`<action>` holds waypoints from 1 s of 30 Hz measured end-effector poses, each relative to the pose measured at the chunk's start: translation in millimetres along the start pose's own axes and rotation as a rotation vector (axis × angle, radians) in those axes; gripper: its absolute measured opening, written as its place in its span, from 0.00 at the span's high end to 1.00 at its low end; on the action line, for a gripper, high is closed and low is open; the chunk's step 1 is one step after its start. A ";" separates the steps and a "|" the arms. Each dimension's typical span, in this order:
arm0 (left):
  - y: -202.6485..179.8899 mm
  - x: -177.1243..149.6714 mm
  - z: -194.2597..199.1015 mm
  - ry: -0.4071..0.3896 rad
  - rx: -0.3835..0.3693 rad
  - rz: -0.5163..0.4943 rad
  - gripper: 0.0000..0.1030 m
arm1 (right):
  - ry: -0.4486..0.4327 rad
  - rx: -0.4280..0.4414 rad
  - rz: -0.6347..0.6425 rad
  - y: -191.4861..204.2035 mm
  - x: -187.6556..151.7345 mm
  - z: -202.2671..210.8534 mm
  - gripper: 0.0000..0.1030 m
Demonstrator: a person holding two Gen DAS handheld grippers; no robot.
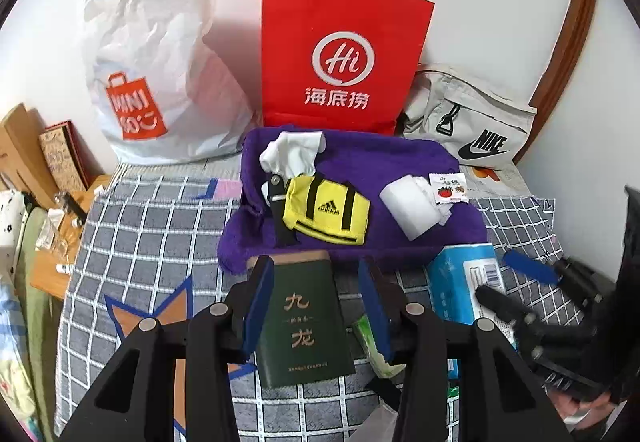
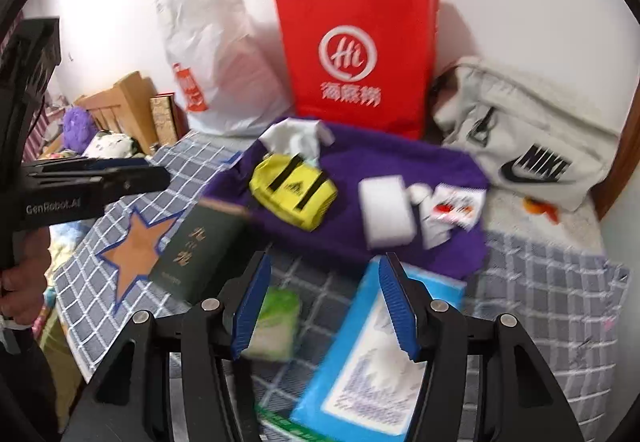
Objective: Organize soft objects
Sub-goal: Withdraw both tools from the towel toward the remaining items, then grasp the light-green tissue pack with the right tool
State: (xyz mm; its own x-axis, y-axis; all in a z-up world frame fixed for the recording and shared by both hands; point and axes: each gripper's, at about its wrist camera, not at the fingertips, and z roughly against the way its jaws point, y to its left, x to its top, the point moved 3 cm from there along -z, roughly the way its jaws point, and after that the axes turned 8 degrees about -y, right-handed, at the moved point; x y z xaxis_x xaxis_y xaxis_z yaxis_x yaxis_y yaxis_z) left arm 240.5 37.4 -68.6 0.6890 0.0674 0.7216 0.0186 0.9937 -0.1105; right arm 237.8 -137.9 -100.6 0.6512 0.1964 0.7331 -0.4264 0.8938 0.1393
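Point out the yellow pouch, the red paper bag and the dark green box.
yellow pouch (image 1: 326, 212): left wrist view, front face.
red paper bag (image 1: 344, 54): left wrist view, printed front.
dark green box (image 1: 302, 322): left wrist view, lettered top.

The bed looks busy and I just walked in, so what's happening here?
A person holds a claw in each hand over the checked blanket. Both are open and empty: the left claw hovers above the dark green box, the right claw above the blue tissue pack. The yellow pouch lies untouched on the purple towel.
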 end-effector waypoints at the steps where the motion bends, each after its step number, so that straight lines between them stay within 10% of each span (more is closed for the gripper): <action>1: 1.0 -5.1 0.2 0.003 -0.002 0.003 0.59 | 0.012 0.011 -0.014 2.2 -6.1 -4.4 0.45; 11: 25.8 -40.6 2.2 0.029 0.011 0.039 0.59 | 0.134 0.042 -0.012 30.6 -48.5 -48.4 0.45; 30: 73.2 -61.3 -1.0 0.033 -0.017 0.136 0.59 | 0.263 -0.164 0.200 63.4 -81.7 -99.7 0.34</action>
State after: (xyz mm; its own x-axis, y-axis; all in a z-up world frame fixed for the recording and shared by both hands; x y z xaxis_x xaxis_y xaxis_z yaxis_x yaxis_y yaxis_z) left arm 200.3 105.9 -121.6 0.7093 0.1978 0.6765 -0.0645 0.9740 -0.2172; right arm 220.2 -57.1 -218.0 0.7131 0.4516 0.5362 -0.4689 0.8758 -0.1140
